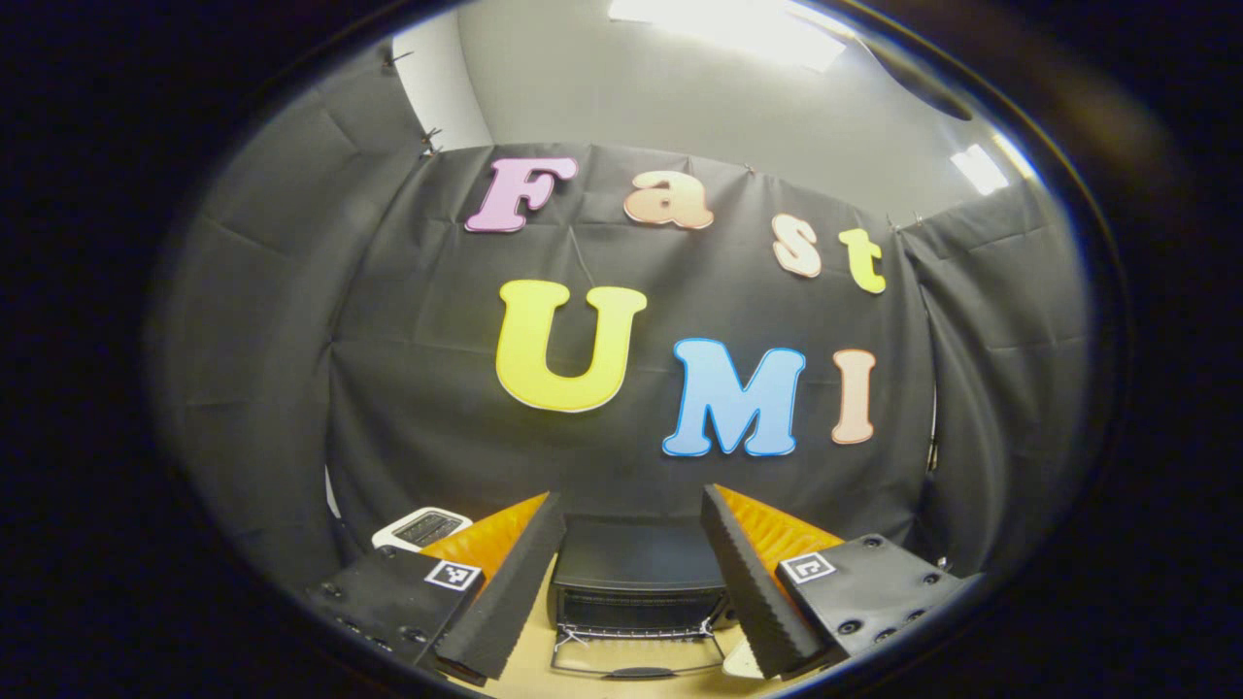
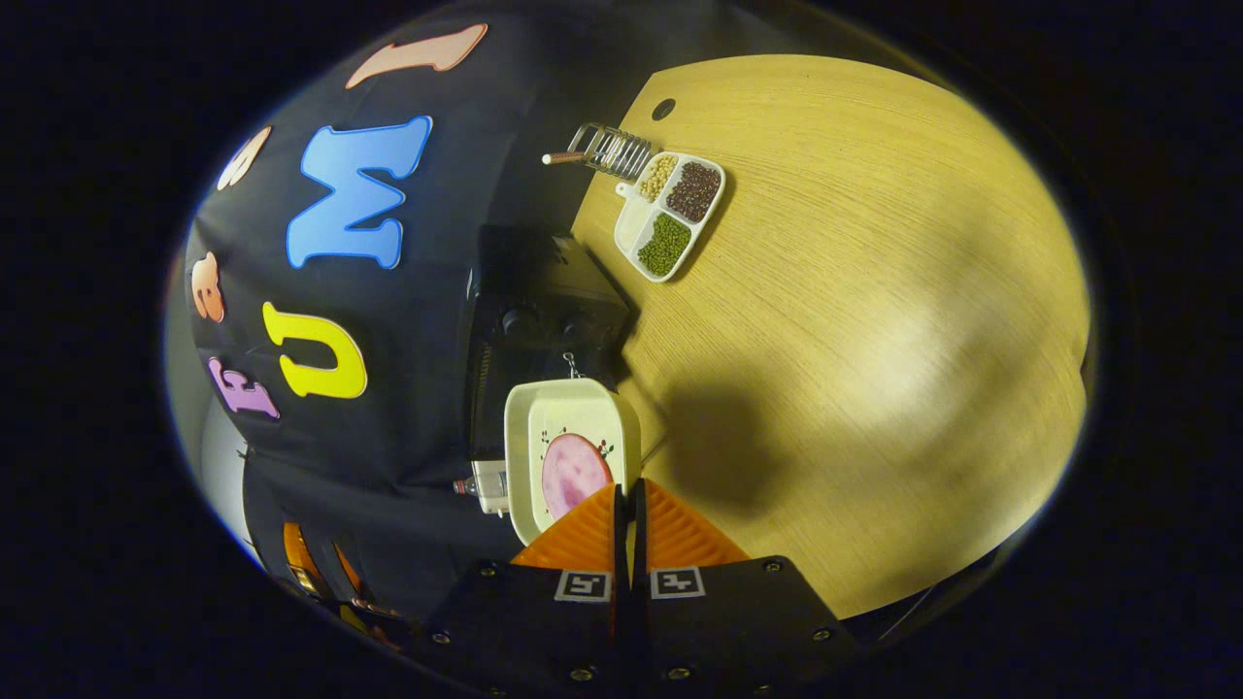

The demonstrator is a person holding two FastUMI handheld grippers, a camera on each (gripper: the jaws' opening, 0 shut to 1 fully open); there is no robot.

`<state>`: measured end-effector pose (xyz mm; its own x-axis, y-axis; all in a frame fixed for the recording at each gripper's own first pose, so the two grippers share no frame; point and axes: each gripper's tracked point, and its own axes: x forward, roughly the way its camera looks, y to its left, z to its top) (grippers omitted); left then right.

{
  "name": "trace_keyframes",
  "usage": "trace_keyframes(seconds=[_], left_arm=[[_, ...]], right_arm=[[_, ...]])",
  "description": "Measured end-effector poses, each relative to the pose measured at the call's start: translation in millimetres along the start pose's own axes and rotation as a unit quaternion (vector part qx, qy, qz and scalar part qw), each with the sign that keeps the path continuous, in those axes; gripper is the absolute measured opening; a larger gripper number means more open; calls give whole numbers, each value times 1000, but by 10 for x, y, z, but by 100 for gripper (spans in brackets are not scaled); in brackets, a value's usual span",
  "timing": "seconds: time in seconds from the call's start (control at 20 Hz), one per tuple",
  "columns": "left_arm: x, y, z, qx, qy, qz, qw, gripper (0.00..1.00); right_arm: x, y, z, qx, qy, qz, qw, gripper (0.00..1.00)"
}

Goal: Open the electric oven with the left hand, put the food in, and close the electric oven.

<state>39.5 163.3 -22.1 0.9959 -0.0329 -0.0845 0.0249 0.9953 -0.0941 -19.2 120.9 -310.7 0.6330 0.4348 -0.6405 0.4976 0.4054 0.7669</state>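
Your left gripper (image 1: 631, 582) is spread wide, hanging in front of the oven (image 1: 636, 573), whose door (image 1: 636, 655) is dropped open onto the table (image 2: 855, 291). Your right gripper (image 2: 628, 510) is pinching the rim of the dish (image 2: 568, 456) with the food (image 2: 573, 474), right beside the oven.

Divided tray (image 2: 670, 214) beside oven (image 2: 544, 311)

Fingers (image 2: 594, 519) pinching food dish (image 2: 568, 427) rim

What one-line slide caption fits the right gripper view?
Right claw shut on white dish of pink food, held by the black oven.
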Motion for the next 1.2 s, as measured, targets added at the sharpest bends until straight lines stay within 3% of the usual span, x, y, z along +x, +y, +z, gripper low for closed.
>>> trace_keyframes(seconds=[0.2, 0.25, 0.3, 0.5, 0.6, 0.8, 0.85, 0.9, 0.95, 1.05, 1.1, 1.2], left_arm=[[-74, 286, 2, -2, 5, 1, 1000, 96], [-95, 355, 11, -5, 4, 2, 1000, 100], [-120, 435, 31, -7, 3, 4, 1000, 96], [-229, 704, 21, -5, 2, 17, 1000, 96], [-282, 837, 44, -2, 1, 25, 1000, 100], [-381, 1113, 38, -2, 3, 46, 999, 90], [-397, 1184, 13, -3, 6, 52, 999, 90], [-412, 1247, -13, -5, 10, 58, 998, 97], [-421, 1293, -37, -6, 13, 63, 998, 90], [-465, 1383, -52, -6, 16, 71, 997, 100], [-478, 1421, -63, -6, 18, 75, 997, 90], [-499, 1493, -63, -2, 21, 81, 996, 100]], right_arm=[[236, 164, -178, 59, -33, -21, 998, 1], [304, 207, -226, 72, -42, -23, 996, 1], [409, 253, -274, 79, -52, -26, 995, 1], [818, 529, -395, 109, -81, -27, 990, 0], [973, 657, -422, 118, -94, -23, 988, 1], [1348, 834, -279, 160, -129, -29, 978, 1], [1415, 872, -280, 168, -136, -30, 976, 1], [1503, 895, -263, 172, -142, -33, 974, 1], [1581, 905, -245, 175, -153, -38, 972, 1], [1743, 975, -179, 188, -173, -37, 966, 1], [1830, 1013, -136, 198, -185, -34, 962, 1], [2012, 1075, -75, 211, -201, -33, 956, 2]])
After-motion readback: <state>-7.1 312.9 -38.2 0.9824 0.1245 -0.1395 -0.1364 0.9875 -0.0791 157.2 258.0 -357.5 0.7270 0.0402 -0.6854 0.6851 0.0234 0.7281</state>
